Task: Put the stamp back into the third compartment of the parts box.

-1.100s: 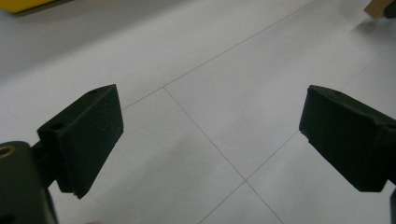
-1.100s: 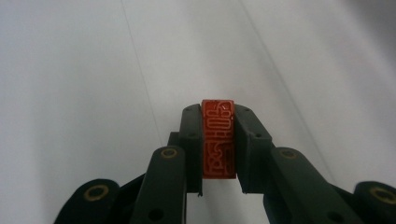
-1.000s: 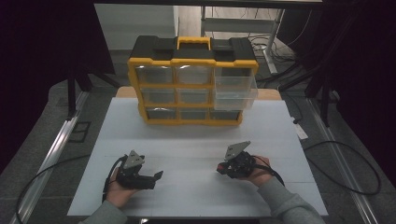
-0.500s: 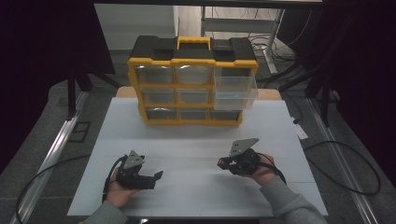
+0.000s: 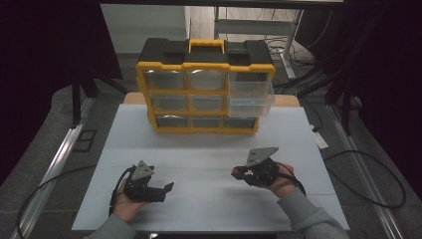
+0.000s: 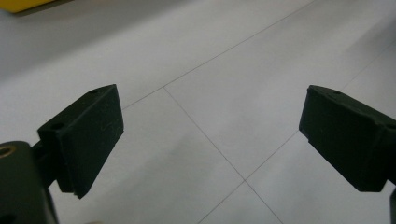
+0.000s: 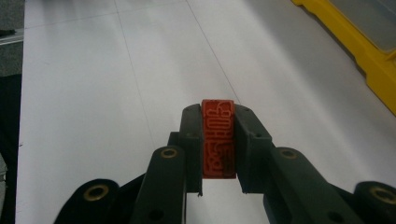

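My right gripper (image 7: 218,140) pinches a red block (image 7: 217,137); left gripper (image 6: 210,144) spread, idle. Carrying step. Next, likely the open drawer (image 5: 250,94) of the organizer (image 5: 204,87).

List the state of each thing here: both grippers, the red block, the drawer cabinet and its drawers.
Left gripper: open, empty, over the table.
Right gripper: shut on the red block.
Red block: clamped between the jaws, off the table.
Cabinet: upright at the table's far side.
Right middle drawer: pulled out.
Other drawers: pushed in.

The drawer cabinet (image 5: 204,89) stands at the table's (image 5: 298,134) far edge — one drawer (image 5: 250,93) out. My left gripper (image 5: 166,187) sits near-left; my right gripper (image 5: 236,173), near-right, clamps a block (image 7: 217,137).
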Motion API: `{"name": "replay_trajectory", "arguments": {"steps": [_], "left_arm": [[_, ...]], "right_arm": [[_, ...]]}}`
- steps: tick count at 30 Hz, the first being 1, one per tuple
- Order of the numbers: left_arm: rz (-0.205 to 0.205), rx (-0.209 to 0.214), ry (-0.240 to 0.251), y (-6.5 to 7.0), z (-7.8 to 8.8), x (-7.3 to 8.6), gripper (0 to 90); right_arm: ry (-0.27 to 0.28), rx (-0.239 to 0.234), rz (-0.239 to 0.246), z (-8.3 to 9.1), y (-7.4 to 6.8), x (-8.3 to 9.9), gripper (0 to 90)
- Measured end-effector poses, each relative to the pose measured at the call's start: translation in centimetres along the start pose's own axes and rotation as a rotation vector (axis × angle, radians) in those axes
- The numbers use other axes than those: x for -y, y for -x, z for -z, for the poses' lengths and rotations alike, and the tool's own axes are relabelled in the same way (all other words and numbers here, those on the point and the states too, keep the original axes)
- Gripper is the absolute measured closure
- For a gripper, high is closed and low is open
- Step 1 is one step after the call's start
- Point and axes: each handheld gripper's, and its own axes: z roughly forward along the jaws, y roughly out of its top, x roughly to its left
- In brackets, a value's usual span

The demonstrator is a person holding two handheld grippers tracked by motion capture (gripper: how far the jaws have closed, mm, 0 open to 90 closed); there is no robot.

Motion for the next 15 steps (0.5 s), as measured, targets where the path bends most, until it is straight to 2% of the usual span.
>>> {"name": "replay_trajectory", "arguments": {"steps": [15], "left_arm": [[-0.002, -0.002, 0.0, 0.02, 0.03, 0.0, 7.0]], "right_arm": [[0.043, 0.025, 0.003, 0.98, 0.06, -0.4, 74.5]]}}
